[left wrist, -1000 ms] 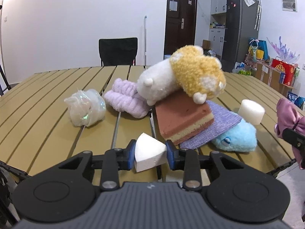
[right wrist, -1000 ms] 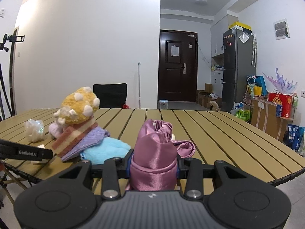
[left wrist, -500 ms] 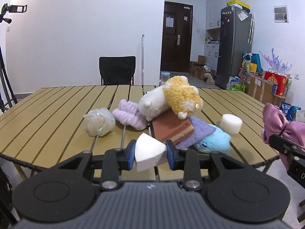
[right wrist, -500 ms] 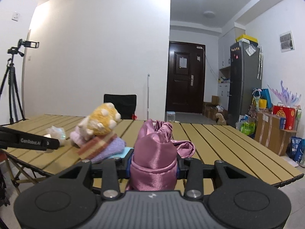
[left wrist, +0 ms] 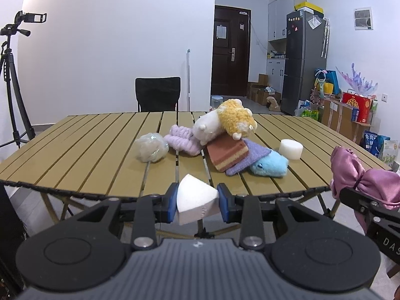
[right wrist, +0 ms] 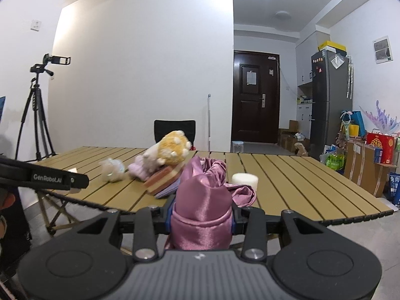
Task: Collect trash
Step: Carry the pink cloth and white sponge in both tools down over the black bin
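Observation:
My left gripper [left wrist: 197, 203] is shut on a white foam wedge [left wrist: 193, 200], held off the near edge of the slatted table [left wrist: 87, 150]. My right gripper [right wrist: 201, 213] is shut on a bunched pink satin cloth [right wrist: 202, 200], which also shows at the right of the left wrist view as the satin cloth [left wrist: 362, 175]. On the table lie a crumpled clear plastic wad [left wrist: 151, 147], a white foam cylinder [left wrist: 290, 149], a yellow-and-white plush [left wrist: 225, 122], a lilac fluffy cloth [left wrist: 182, 138], a brown layered sponge [left wrist: 227, 151], a purple cloth [left wrist: 252, 156] and a blue plush [left wrist: 268, 165].
A black chair [left wrist: 158, 93] stands behind the table. A camera tripod [left wrist: 12, 80] is at the left. A fridge [left wrist: 306, 60], boxes and bags [left wrist: 350, 110] line the right wall, with a dark door [left wrist: 230, 52] beyond. The left gripper's arm [right wrist: 42, 176] crosses the right wrist view.
Both grippers have drawn back from the table and risen a little, each keeping its load. The table and its pile now look smaller and farther away.

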A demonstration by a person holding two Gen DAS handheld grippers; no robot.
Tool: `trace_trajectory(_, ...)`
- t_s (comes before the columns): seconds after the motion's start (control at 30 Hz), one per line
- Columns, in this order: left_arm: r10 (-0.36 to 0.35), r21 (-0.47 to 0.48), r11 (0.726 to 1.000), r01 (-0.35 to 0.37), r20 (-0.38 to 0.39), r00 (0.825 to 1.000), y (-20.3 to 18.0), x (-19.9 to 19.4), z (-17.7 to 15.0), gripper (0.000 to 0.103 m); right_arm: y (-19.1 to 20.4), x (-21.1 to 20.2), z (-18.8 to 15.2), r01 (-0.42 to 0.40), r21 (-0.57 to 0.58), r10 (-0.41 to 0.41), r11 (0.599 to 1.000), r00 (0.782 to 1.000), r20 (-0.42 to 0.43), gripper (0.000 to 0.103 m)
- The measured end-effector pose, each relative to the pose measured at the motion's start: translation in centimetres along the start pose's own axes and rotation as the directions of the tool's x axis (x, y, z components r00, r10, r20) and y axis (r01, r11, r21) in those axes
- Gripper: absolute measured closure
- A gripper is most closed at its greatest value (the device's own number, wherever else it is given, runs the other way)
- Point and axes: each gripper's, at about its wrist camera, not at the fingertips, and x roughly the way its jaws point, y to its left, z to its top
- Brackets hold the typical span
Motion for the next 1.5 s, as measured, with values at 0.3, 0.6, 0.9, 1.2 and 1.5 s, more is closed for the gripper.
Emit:
trace_trajectory(0.3, 0.007, 0.007, 1.0, -0.007, -0.023, 1.0, 1.2, -4.5, -2.3, 0.069, 1.9, -4.0, -1.3, -0.026, -0.011, 0.026, 1.0, 0.999, -0.036, 0.065)
trace_trajectory(0.6, 0.023, 0.034, 0.999, -0.02, -0.106, 0.994, 1.7, -6.1, -5.7, 0.069, 3.0, -6.2, -3.7, -0.028, -0.011, 0.027, 1.0, 0.992, -0.123, 0.065)
trace_trajectory(0.9, 0.038, 0.06, 0.998, -0.026, -0.219, 0.975, 2.2, -6.2, -9.6, 0.07, 2.8, -6.5, -7.4, -0.013, -0.001, 0.012, 1.0, 0.972, -0.236, 0.065)
trace_trajectory(1.2, 0.065, 0.049, 0.998, -0.051, -0.371, 0.926, 3.2, -3.5, -13.4, 0.07, 2.2, -5.5, -11.1, 0.0, 0.008, 0.003, 1.0, 0.937, -0.351, 0.066)
trace_trajectory(1.5, 0.079, 0.04, 0.997, -0.068, -0.472, 0.878, 3.7, -0.5, -15.2, 0.07, 1.3, -3.2, -13.6, 0.032, 0.015, -0.023, 0.999, 0.9, -0.436, 0.066)
